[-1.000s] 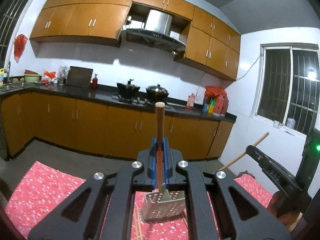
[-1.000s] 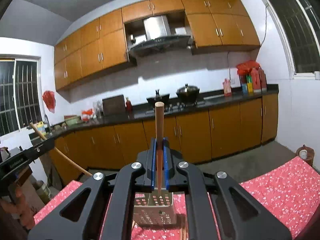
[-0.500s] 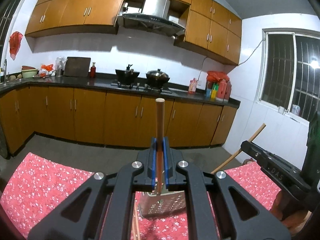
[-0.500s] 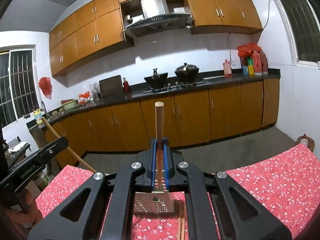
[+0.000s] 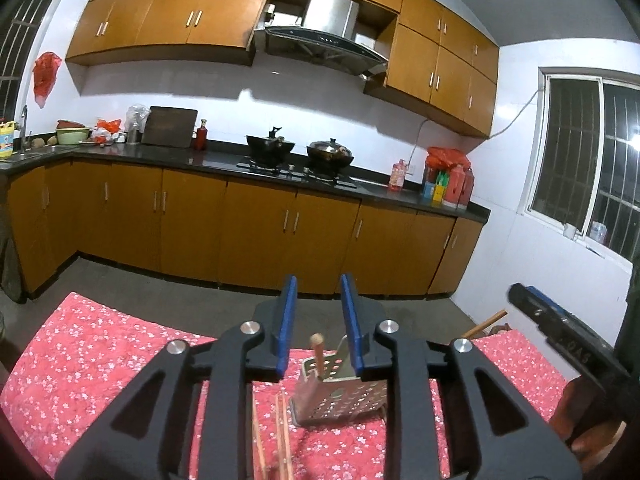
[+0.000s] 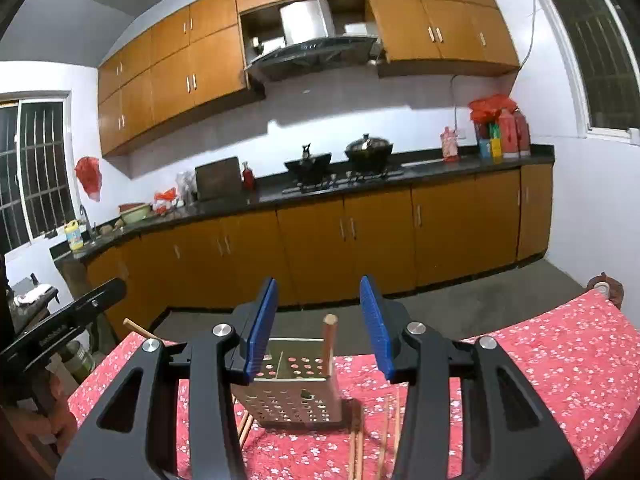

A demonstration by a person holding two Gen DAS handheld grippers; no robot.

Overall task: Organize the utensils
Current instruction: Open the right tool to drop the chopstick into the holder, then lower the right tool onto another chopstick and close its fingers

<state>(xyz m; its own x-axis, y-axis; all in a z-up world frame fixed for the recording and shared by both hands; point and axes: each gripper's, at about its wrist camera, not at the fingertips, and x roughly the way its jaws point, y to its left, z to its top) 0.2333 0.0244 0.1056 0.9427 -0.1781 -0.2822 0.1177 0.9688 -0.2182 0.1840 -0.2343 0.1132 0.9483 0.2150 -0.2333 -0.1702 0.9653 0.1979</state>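
A perforated metal utensil holder (image 5: 340, 394) (image 6: 294, 386) stands on the red flowered tablecloth (image 5: 100, 356) (image 6: 560, 356). One wooden chopstick stands in it on the left wrist view's side (image 5: 318, 354), another on the right wrist view's side (image 6: 329, 344). My left gripper (image 5: 318, 330) is open, just above the holder. My right gripper (image 6: 320, 330) is open above it too. Loose chopsticks lie on the cloth beside the holder (image 5: 280, 436) (image 6: 376, 436). Another stick shows at the table edge (image 5: 484, 323) (image 6: 138, 328).
The other gripper shows at the edge of each view (image 5: 568, 340) (image 6: 60, 328). Behind the table are a grey floor and orange kitchen cabinets (image 5: 260, 232) with a black counter, pots and bottles.
Both grippers opened and let go of their chopsticks, which now stand in the metal holder. Both views tipped down a little toward the table.
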